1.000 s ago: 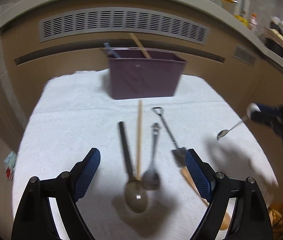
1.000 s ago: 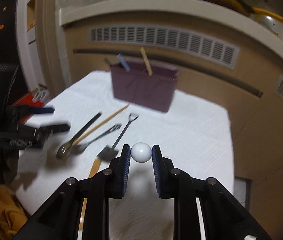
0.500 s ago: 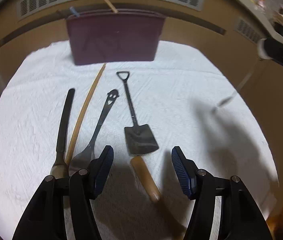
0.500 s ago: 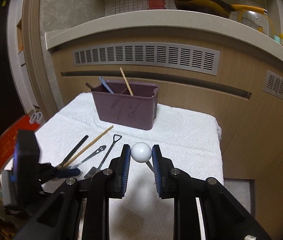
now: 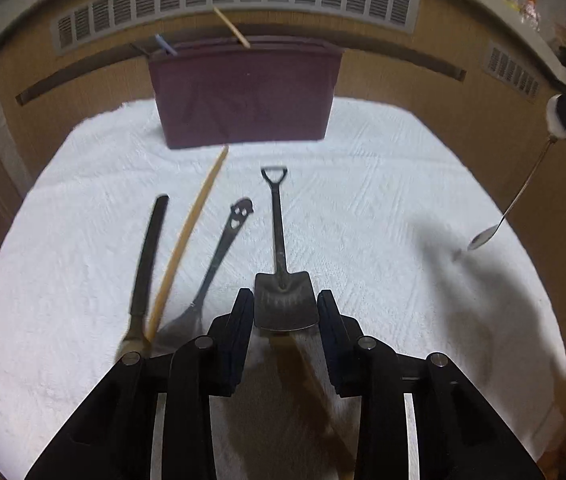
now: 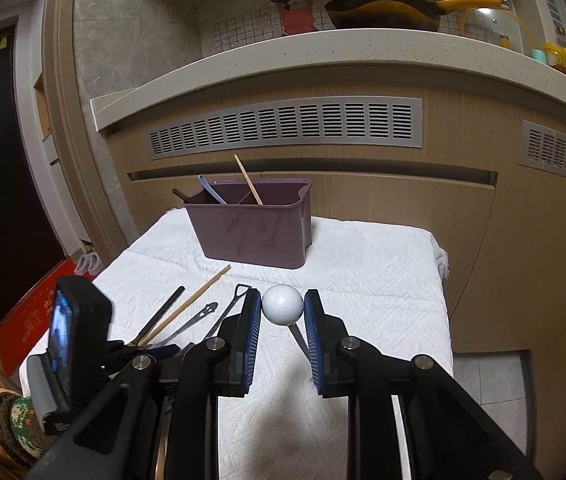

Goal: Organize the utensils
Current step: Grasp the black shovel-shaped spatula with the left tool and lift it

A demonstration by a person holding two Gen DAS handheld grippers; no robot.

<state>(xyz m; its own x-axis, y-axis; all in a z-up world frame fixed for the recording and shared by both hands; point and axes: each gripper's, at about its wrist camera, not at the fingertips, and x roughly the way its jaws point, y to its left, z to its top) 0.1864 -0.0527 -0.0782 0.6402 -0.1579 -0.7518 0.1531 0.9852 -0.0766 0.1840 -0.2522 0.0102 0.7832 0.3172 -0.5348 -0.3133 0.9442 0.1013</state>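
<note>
A purple utensil bin point(image 5: 245, 94) point(image 6: 253, 226) stands at the back of the white cloth with a chopstick and two handles in it. My left gripper point(image 5: 285, 306) is low over the cloth, its fingers close on both sides of the blade of a shovel-shaped spoon point(image 5: 279, 240). Left of it lie a smiley-handled fork point(image 5: 223, 252), a wooden chopstick point(image 5: 189, 240) and a black-handled spoon point(image 5: 147, 256). My right gripper point(image 6: 282, 310) is shut on the white ball end of a thin metal spoon point(image 6: 282, 304) point(image 5: 515, 204), held above the cloth's right side.
A wooden cabinet front with grey vents point(image 6: 283, 128) rises behind the cloth. The cloth's right edge point(image 6: 441, 280) drops to the floor. A wooden handle point(image 5: 307, 368) lies under my left gripper. A pan point(image 6: 383, 10) and bottles sit on the counter above.
My left gripper has moved forward and narrowed around the shovel spoon's blade. My right gripper has lifted with the ball-end spoon still in it.
</note>
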